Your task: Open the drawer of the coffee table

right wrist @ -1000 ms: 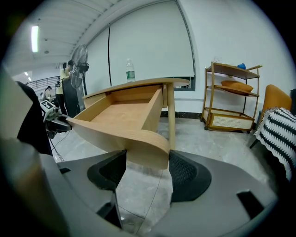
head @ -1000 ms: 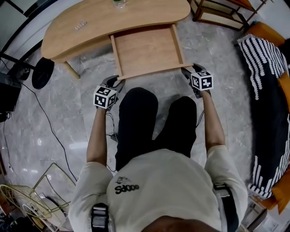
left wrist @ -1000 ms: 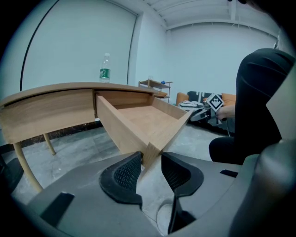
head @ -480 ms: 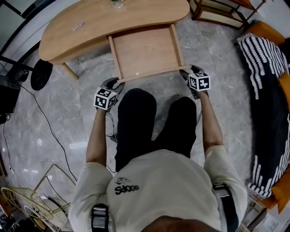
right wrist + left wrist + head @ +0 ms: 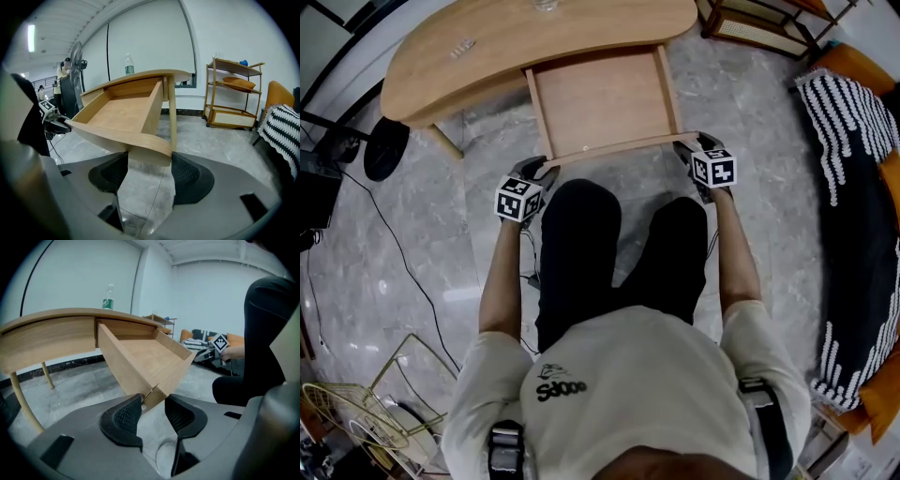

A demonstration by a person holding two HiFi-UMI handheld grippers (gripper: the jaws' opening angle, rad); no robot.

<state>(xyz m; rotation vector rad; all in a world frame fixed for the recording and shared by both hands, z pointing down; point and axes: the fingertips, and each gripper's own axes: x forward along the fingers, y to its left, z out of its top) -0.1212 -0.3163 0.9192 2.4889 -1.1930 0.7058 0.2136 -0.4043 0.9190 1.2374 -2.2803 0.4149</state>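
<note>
The coffee table (image 5: 487,47) is light wood, and its drawer (image 5: 600,98) stands pulled far out toward me, empty inside. My left gripper (image 5: 542,167) is at the drawer's front left corner. In the left gripper view that corner (image 5: 154,392) sits between the fingers (image 5: 125,416) of the left gripper (image 5: 153,404), whose jaws are opening around it. My right gripper (image 5: 686,147) is at the front right corner. In the right gripper view the right gripper (image 5: 149,171) is shut on the curved end of the drawer front (image 5: 140,145).
A water bottle (image 5: 108,297) stands on the tabletop. My legs (image 5: 619,253) are just before the drawer. A wooden shelf (image 5: 234,93) and a striped cushion (image 5: 853,187) are to the right. A black fan base (image 5: 389,150), a cable and a wire basket (image 5: 366,412) lie to the left.
The drawer and both grippers stand about where they were; only the head view has shifted slightly.
</note>
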